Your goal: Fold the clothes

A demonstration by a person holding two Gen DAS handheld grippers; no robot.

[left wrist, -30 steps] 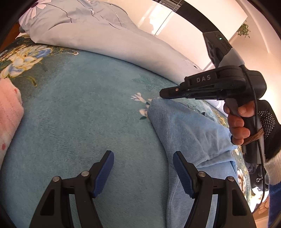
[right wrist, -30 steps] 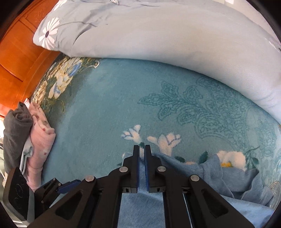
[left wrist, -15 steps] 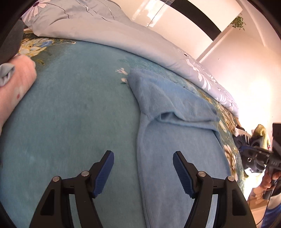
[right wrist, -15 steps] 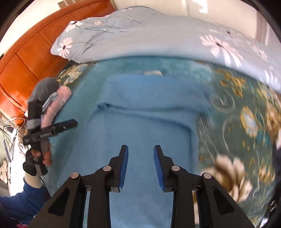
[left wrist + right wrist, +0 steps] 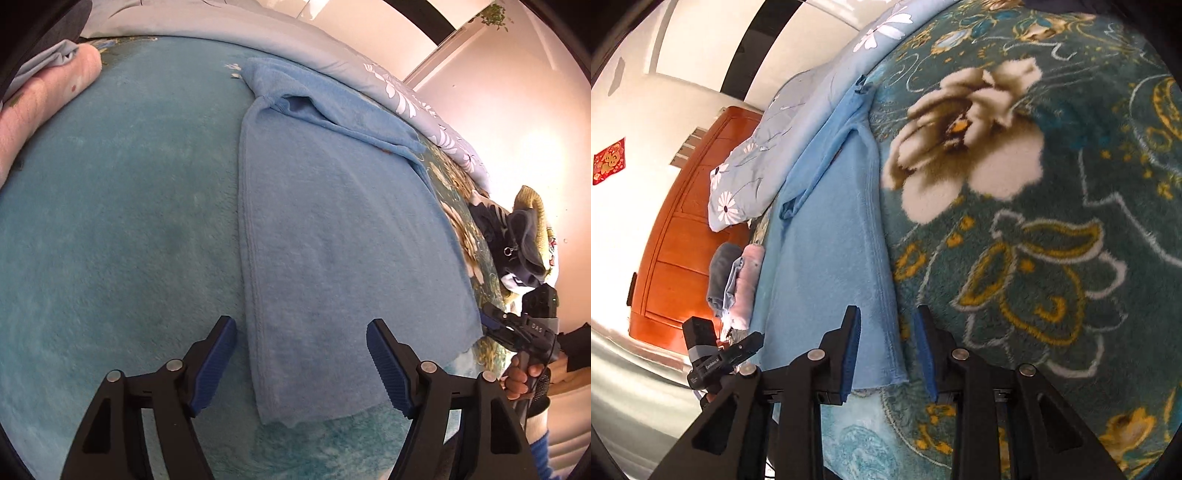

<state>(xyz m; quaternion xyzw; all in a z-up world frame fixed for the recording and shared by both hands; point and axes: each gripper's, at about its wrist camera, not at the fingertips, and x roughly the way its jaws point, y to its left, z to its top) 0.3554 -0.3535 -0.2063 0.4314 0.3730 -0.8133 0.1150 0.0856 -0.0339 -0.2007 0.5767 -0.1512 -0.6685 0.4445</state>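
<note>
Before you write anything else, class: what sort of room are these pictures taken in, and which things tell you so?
Most likely a bedroom: a bed with a teal floral blanket, a daisy-print quilt along its far side, and a wooden headboard behind.

Bedroom, home: I see a bed [image 5: 110, 221] with teal floral blanket, flowered duvet [image 5: 768, 147], wooden headboard [image 5: 683, 236], folded clothes stack [image 5: 738, 280].
</note>
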